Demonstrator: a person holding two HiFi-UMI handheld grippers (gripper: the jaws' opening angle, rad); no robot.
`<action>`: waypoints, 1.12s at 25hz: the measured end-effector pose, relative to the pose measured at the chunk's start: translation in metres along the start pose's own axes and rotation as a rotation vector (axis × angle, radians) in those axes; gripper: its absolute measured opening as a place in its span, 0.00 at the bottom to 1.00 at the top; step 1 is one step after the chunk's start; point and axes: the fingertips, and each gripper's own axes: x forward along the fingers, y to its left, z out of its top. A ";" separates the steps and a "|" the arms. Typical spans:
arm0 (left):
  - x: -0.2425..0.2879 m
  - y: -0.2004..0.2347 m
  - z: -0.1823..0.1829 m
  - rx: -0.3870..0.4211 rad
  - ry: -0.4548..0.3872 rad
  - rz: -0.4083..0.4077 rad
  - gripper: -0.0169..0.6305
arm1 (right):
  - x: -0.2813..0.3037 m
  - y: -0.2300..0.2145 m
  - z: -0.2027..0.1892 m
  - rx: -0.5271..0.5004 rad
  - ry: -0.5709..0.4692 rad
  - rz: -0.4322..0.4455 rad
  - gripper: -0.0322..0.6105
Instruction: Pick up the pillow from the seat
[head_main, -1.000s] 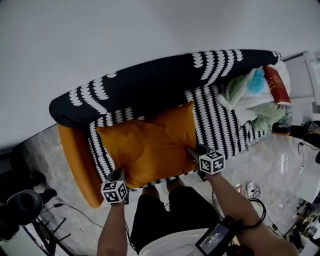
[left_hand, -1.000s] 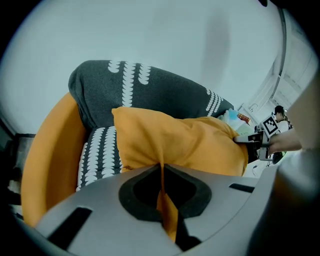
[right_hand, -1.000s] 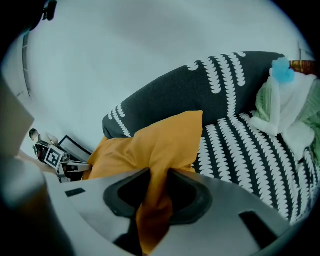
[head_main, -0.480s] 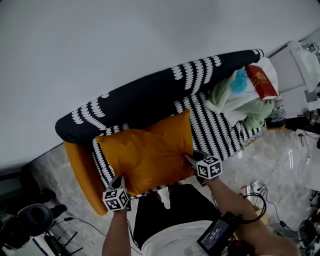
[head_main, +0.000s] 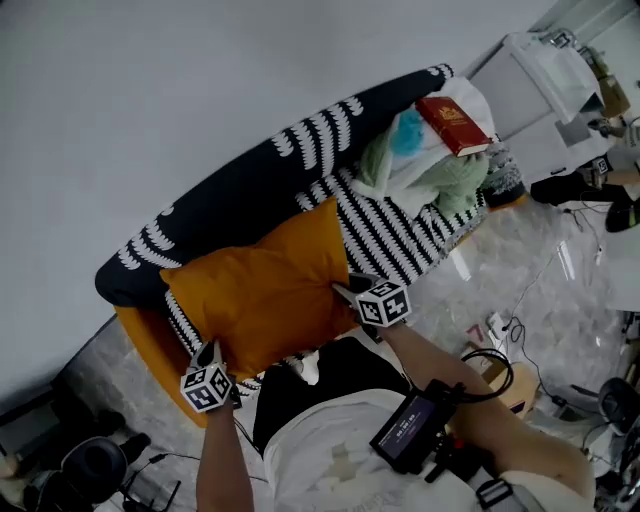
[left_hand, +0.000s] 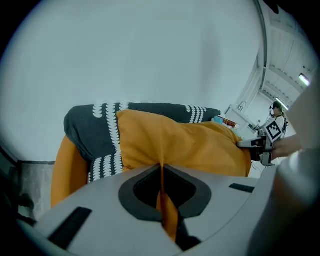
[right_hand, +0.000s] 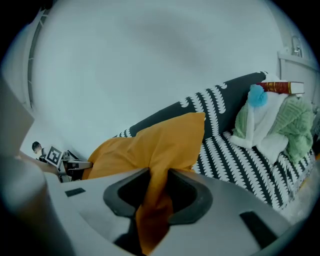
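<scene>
An orange pillow hangs between my two grippers, over the black-and-white patterned seat of a sofa. My left gripper is shut on the pillow's near left corner; in the left gripper view the orange fabric is pinched thin between the jaws. My right gripper is shut on the pillow's near right corner, and the right gripper view shows a thicker fold of pillow clamped between its jaws. The pillow's far edge lies against the dark backrest.
At the sofa's right end lies a heap of green and white cloth with a red book on top. An orange armrest closes the left end. Cables lie on the marble floor; white furniture stands beyond.
The head view has swung, so the sofa and pillow sit further left and more tilted. Both grippers keep their hold on the pillow's near corners and have drawn slightly nearer the person.
</scene>
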 end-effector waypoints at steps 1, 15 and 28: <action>-0.003 0.002 0.008 0.012 -0.006 -0.002 0.05 | -0.001 0.003 0.006 -0.001 -0.008 0.000 0.25; -0.046 -0.005 0.062 0.108 -0.098 -0.086 0.05 | -0.055 0.052 0.051 -0.048 -0.160 -0.049 0.25; -0.087 -0.027 0.140 0.222 -0.268 -0.169 0.05 | -0.113 0.079 0.094 -0.079 -0.362 -0.120 0.25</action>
